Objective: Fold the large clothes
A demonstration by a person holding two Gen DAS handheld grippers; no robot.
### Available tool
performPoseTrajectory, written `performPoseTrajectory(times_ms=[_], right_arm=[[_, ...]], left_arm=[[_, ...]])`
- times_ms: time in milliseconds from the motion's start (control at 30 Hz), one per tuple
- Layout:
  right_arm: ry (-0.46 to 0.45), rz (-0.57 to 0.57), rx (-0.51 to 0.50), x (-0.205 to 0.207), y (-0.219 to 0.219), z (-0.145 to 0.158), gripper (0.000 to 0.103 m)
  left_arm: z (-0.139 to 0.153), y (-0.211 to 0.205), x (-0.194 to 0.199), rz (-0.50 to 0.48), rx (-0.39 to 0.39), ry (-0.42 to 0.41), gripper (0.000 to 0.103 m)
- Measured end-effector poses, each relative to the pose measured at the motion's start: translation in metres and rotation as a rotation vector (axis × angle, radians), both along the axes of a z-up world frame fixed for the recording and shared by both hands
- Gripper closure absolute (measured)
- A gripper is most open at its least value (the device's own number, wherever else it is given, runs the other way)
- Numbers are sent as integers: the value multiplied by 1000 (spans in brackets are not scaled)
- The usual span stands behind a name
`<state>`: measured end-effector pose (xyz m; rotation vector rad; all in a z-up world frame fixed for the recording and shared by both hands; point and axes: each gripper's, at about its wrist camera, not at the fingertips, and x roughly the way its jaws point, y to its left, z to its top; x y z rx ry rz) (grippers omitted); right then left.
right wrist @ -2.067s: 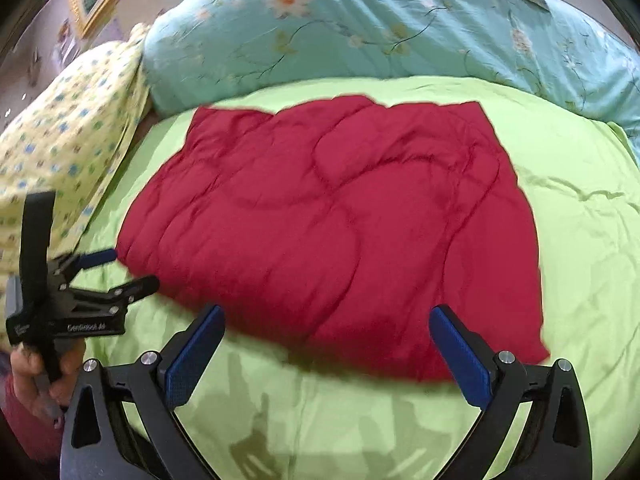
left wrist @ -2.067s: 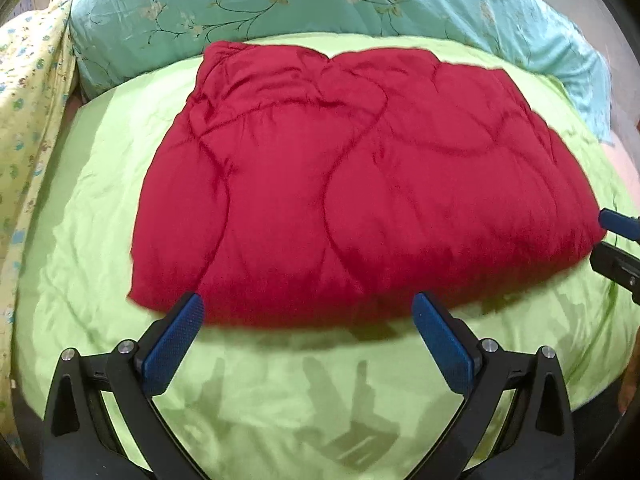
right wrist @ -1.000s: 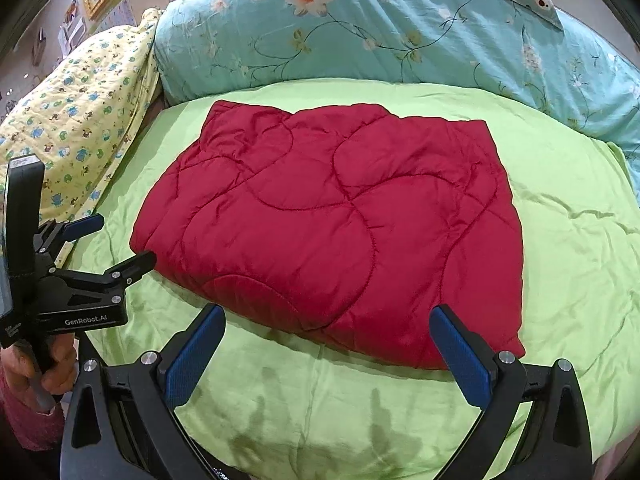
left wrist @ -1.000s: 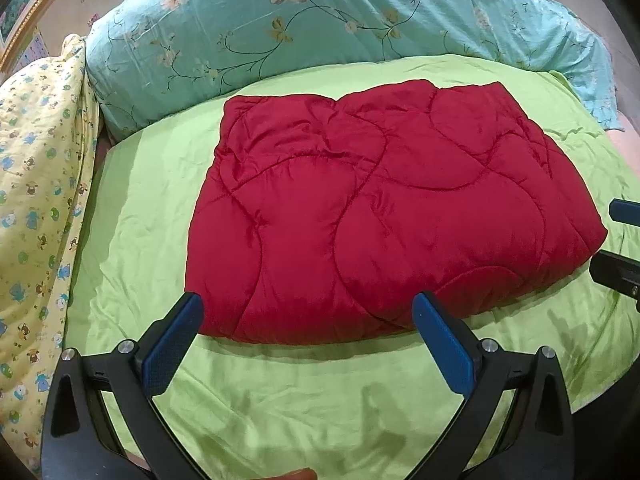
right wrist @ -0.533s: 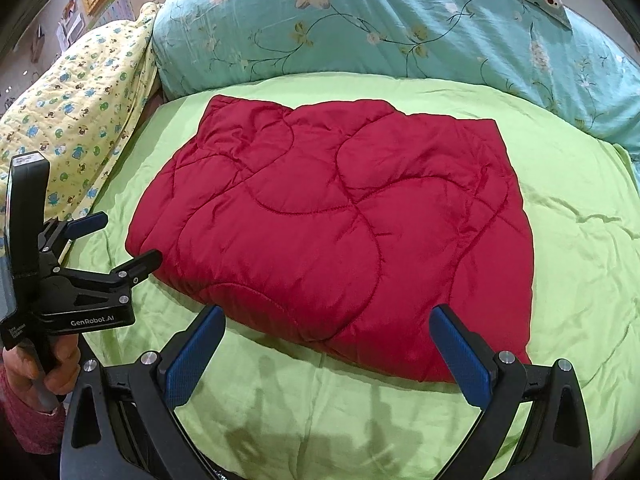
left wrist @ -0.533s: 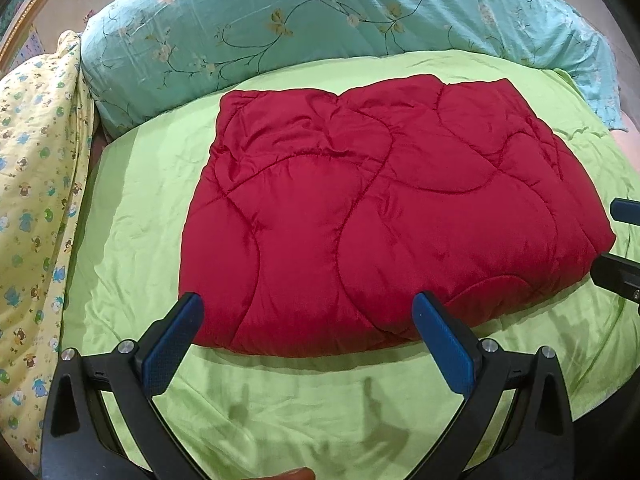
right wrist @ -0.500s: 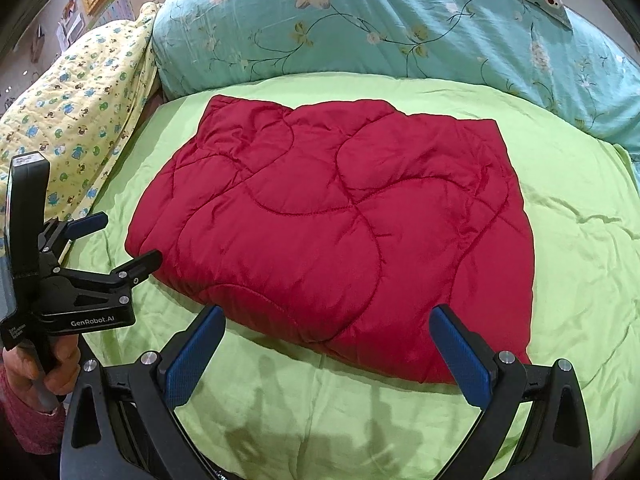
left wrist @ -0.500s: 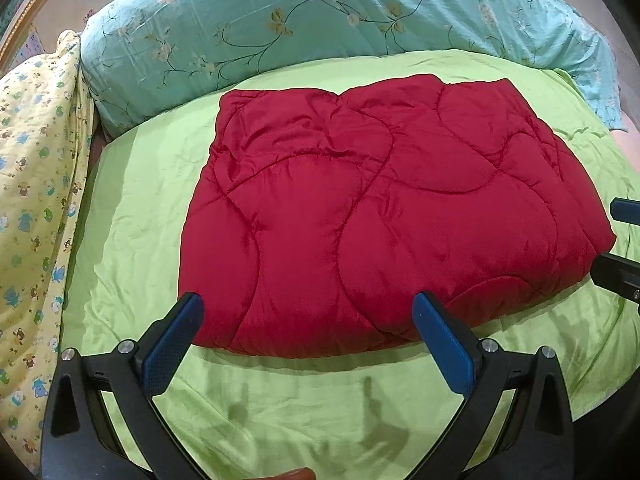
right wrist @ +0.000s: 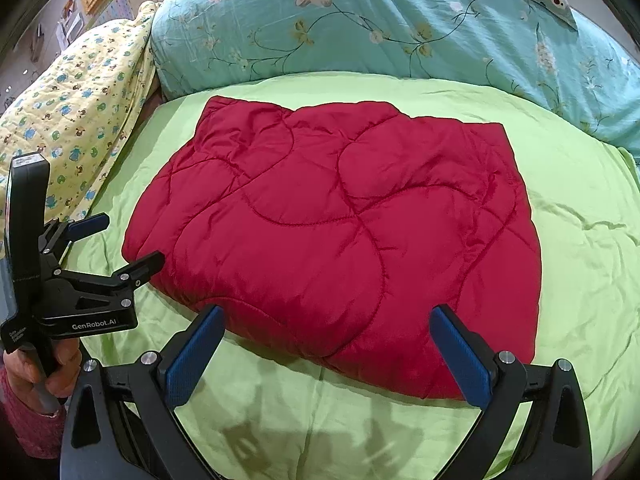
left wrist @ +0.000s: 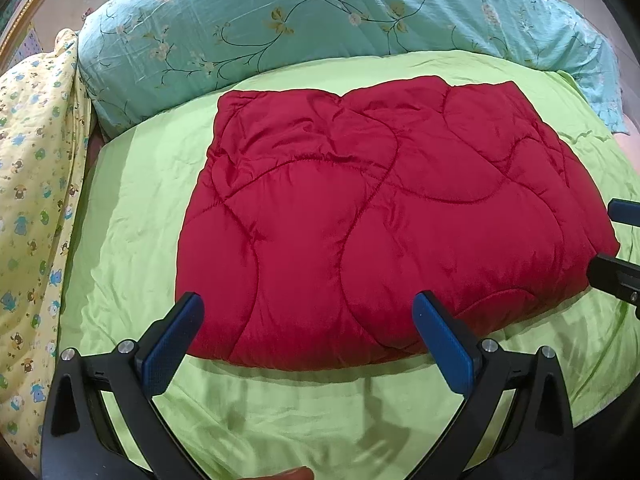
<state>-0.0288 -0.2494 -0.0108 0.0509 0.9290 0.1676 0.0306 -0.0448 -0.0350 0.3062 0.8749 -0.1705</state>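
A red quilted garment (left wrist: pixel 380 216) lies folded into a thick rectangle on the light green bed sheet (left wrist: pixel 132 216); it also shows in the right wrist view (right wrist: pixel 340 232). My left gripper (left wrist: pixel 308 336) is open and empty, held just short of the near edge of the garment. It also shows in the right wrist view (right wrist: pixel 120 240) at the garment's left corner. My right gripper (right wrist: pixel 328 344) is open and empty, just short of the near edge. Its fingertips (left wrist: pixel 616 276) show at the right edge of the left wrist view.
A teal floral duvet (left wrist: pixel 320 16) is heaped along the far side of the bed. A yellow patterned blanket (left wrist: pixel 28 184) lies at the left. The bed's near edge (left wrist: pixel 592 408) curves away at the lower right.
Both grippers drew back from the garment between 2.1 s and 1 s ago and have since held almost still. The garment has not moved.
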Motion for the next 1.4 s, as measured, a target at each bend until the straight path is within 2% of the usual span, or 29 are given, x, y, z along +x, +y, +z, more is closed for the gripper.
performPoseTrajectory(times_ms=[700,1400], right_arm=[[36,-4,9,21,-3,-15,0],[39,0,11,30,-6,-16,0]], left_arm=[[-12,-3,15,14,4,23,0],[-14,-2,23,18,13,22,0]])
